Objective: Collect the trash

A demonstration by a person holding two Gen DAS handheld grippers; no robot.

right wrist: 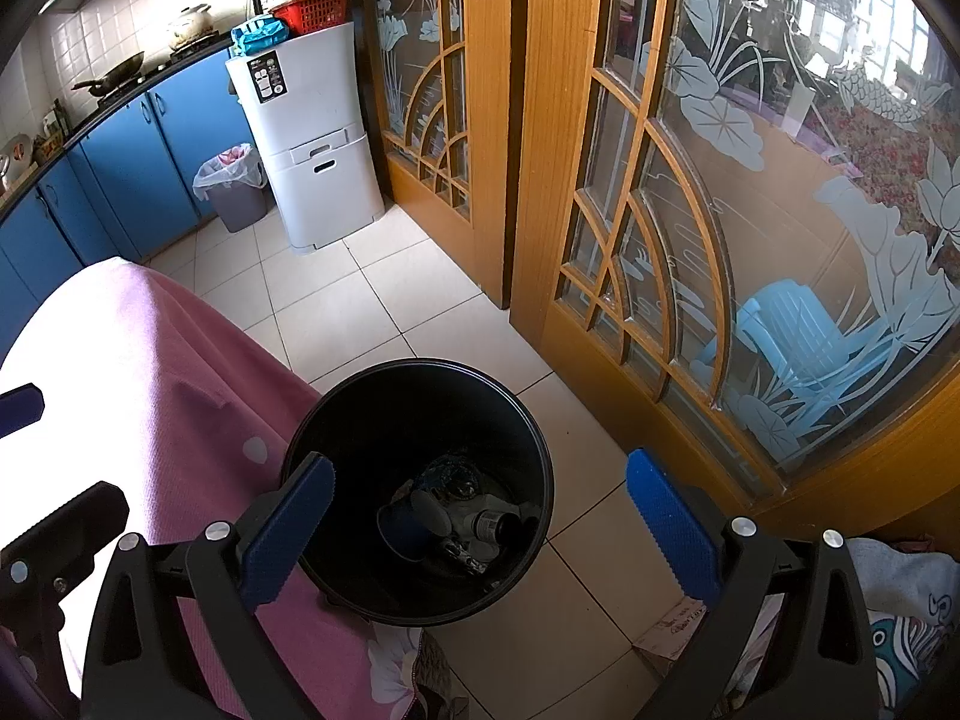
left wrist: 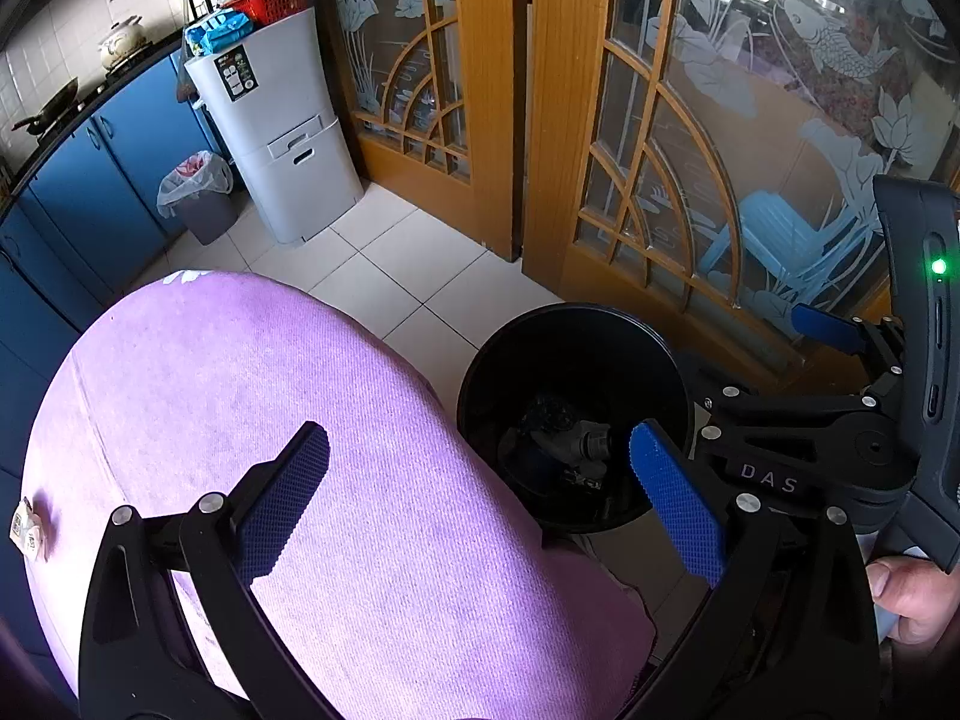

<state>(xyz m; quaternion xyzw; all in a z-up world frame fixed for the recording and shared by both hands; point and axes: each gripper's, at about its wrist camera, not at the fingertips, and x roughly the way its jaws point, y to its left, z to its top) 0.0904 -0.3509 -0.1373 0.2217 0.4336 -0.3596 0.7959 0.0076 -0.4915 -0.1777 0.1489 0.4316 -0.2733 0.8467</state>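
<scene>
Your left gripper [left wrist: 480,480] is spread wide with nothing between its blue pads; one finger hangs over the pink cloth [left wrist: 270,390], the other over the rim of the bin [left wrist: 480,372]. Your right gripper [right wrist: 480,516] is just as wide and just as empty, and its fingers straddle the bin [right wrist: 528,438] from above, left finger over the near rim, right finger over bare floor [right wrist: 372,306].

The black bin stands on the tiles, pressed against the cloth-covered table edge. At its bottom lies the trash [right wrist: 456,516]: a dark cup on its side, a small bottle, crumpled foil or plastic. One scrap, a small wrapper [left wrist: 29,531], sits on the cloth at the far left edge of your left view, well apart from both grippers.

In the left view your right gripper's body [left wrist: 840,420] crosses just beside the bin, with your hand [left wrist: 912,600] below it.

Beyond the bin, wooden doors [right wrist: 540,120] with etched glass stand near on the right. Farther off, a white cabinet [right wrist: 312,138] and a lined grey bin [right wrist: 237,192] sit beside blue cupboards [right wrist: 120,162].
</scene>
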